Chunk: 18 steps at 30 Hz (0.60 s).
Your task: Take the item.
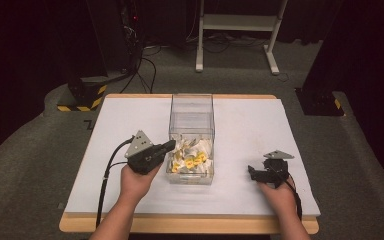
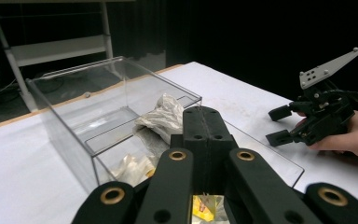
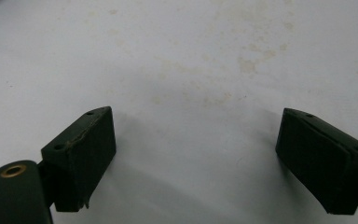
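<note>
Item 1: clear plastic box, open-topped, standing at the middle of the white table; landmark for all entries below.

Item 2: packets, white and yellow, heaped inside the box at its near end. The high view shows the yellow ones among the white. The left gripper view adds a crumpled white wrapper standing up against the box wall, and one yellow packet seen low down between the gripper's links.

Item 3: left gripper, at the box's near left corner, tips over the rim just beside the packets. In its own view the two jaws stand pressed flat together, closed, with nothing seen between them.

Item 4: right gripper, well to the right of the box, resting low on bare table. The high view shows the hand behind it; the left gripper view shows it side-on with its grey plate raised. Its own view shows the jaws wide apart, empty, stained white tabletop between them.
</note>
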Tool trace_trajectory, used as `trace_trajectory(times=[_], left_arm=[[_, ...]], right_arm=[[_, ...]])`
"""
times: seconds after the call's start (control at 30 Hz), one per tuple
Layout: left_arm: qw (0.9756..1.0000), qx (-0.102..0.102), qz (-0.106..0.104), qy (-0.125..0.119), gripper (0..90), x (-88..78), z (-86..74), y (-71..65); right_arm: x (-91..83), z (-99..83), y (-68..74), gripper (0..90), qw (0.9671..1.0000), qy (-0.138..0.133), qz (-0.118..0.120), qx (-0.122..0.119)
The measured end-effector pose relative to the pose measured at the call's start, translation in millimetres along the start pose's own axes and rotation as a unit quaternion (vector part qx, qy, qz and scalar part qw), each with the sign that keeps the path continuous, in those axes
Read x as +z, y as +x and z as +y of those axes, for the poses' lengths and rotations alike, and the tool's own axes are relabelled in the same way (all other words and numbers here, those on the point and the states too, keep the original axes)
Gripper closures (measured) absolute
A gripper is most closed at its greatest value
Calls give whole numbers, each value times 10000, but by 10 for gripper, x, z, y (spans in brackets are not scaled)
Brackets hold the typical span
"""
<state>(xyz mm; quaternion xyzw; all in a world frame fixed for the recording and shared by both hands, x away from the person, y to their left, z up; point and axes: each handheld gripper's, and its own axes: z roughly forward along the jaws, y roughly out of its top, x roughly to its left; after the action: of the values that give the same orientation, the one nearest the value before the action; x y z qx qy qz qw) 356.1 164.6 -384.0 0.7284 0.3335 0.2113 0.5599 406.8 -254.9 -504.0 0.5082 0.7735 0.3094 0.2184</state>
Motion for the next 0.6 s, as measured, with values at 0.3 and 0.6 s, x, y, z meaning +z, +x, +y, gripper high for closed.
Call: trace_trajectory(times=[0.3,0.6], left_arm=[[9999,31,114,-15,900,-106,-1,80],[9998,-3,210,-53,900,-214,-22,141]], right_arm=[[-1,-1,2,118,10000,0,-6,6],[0,0,0,117,10000,-2,-2,0]])
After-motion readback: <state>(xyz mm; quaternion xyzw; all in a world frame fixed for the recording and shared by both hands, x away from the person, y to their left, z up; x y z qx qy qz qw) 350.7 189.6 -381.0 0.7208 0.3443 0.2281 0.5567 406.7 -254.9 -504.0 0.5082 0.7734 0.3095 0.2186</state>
